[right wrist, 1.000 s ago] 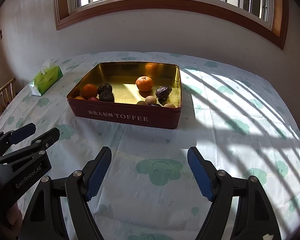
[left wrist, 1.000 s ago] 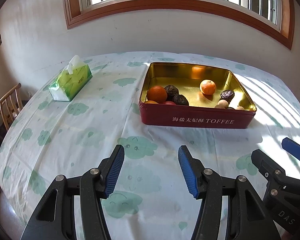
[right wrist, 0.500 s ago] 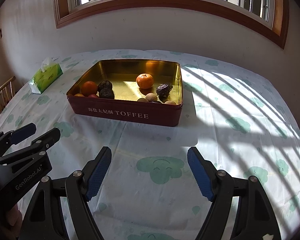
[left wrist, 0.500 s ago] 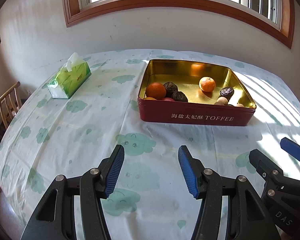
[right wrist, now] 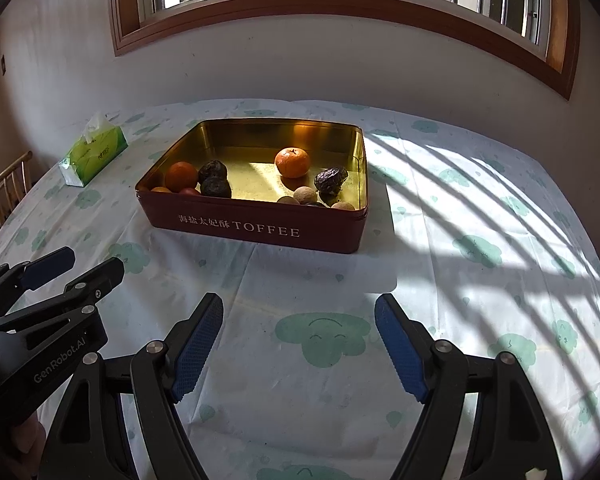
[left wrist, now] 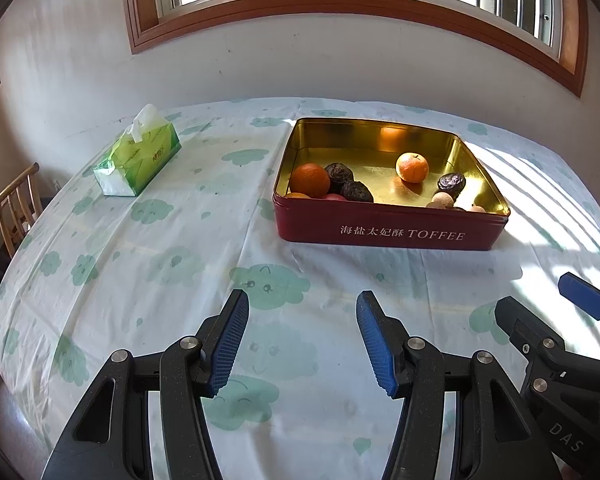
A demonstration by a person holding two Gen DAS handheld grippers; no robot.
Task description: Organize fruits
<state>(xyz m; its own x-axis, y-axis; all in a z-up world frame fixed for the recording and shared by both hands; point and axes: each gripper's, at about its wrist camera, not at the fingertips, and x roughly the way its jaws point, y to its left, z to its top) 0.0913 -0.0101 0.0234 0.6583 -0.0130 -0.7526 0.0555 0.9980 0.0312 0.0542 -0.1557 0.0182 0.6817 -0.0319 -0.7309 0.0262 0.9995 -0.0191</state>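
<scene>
Here, a cloud-print tablecloth (left wrist: 172,264) carries a red toffee tin (left wrist: 388,232), lid off, with every visible fruit inside it and none seen on the cloth. Left end of the tin: an orange (left wrist: 310,179), two dark wrinkled fruits (left wrist: 340,172) and partly hidden orange and red pieces. Right end: a mandarin (left wrist: 412,167), another dark fruit (left wrist: 451,181) and small tan round fruits (right wrist: 305,195). A green tissue box (left wrist: 138,160) sits well apart. The left gripper (left wrist: 298,332) and right gripper (right wrist: 298,336) hover short of the tin, jaws wide, holding nothing. The scene fits sorting under way or finished; any pick would want a straight descent clear of the tin's walls.
</scene>
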